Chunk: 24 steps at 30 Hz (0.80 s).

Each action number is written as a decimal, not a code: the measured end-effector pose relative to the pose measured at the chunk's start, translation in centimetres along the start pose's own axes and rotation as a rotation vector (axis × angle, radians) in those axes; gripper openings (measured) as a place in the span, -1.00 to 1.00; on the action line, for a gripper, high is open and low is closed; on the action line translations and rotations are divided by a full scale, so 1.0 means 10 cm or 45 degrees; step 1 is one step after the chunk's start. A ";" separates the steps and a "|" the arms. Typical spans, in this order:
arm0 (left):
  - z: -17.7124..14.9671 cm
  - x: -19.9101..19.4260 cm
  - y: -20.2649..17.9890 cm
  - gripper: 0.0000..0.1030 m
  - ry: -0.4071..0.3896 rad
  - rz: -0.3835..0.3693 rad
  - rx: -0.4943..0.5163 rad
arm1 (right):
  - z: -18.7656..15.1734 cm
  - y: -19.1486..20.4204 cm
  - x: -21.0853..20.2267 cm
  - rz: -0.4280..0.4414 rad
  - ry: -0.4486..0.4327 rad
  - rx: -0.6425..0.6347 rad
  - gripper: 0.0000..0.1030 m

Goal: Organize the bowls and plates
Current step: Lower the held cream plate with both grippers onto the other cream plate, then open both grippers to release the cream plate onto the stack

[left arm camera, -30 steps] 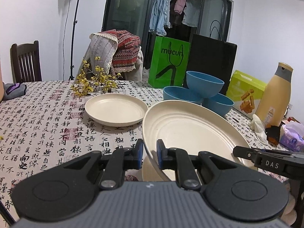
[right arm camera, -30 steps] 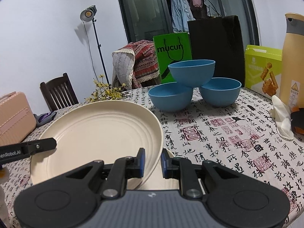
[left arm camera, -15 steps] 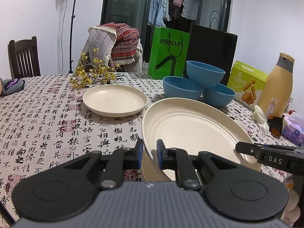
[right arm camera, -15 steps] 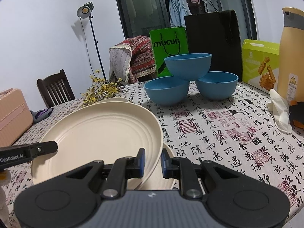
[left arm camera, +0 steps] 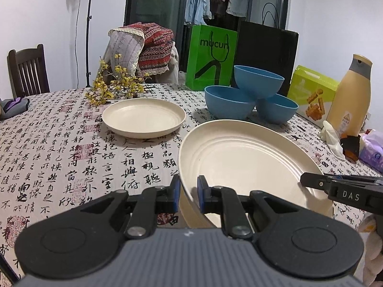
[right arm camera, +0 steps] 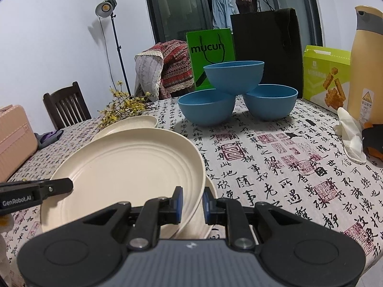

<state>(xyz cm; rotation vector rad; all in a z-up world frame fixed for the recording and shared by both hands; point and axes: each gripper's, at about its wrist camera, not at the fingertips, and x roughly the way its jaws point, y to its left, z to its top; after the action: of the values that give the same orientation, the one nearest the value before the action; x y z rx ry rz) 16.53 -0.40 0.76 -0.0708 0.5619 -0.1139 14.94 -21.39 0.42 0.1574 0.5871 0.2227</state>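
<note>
both grippers, left gripper (left arm camera: 188,192) and right gripper (right arm camera: 192,202), clamped on large plate (left arm camera: 244,157); small plate (left arm camera: 143,117) unstacked, bowls (left arm camera: 251,95) piled loosely.

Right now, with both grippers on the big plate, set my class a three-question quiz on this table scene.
1. True or false: the large cream plate is gripped at its rim by both the left gripper and the right gripper.
2. How many blue bowls are there, and how are they arranged?
3. Which lies under the large plate's near edge? A) another cream plate B) a bowl C) a bag

Key: 1 true; 2 three, one resting on the other two; 3 A.
</note>
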 end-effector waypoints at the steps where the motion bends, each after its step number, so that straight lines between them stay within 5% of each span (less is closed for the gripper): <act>1: 0.00 0.01 0.00 -0.71 0.004 0.001 0.002 | 0.00 0.00 0.00 -0.003 0.001 -0.003 -0.67; 24: -0.15 0.17 -0.12 -0.70 0.040 0.048 0.067 | -0.13 0.00 0.15 -0.058 0.029 -0.069 -0.67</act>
<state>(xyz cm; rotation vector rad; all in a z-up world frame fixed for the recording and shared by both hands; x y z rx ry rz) 17.02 -1.84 -1.30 -0.0077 0.5908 -0.0933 15.43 -20.87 -1.39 0.0889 0.6063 0.1962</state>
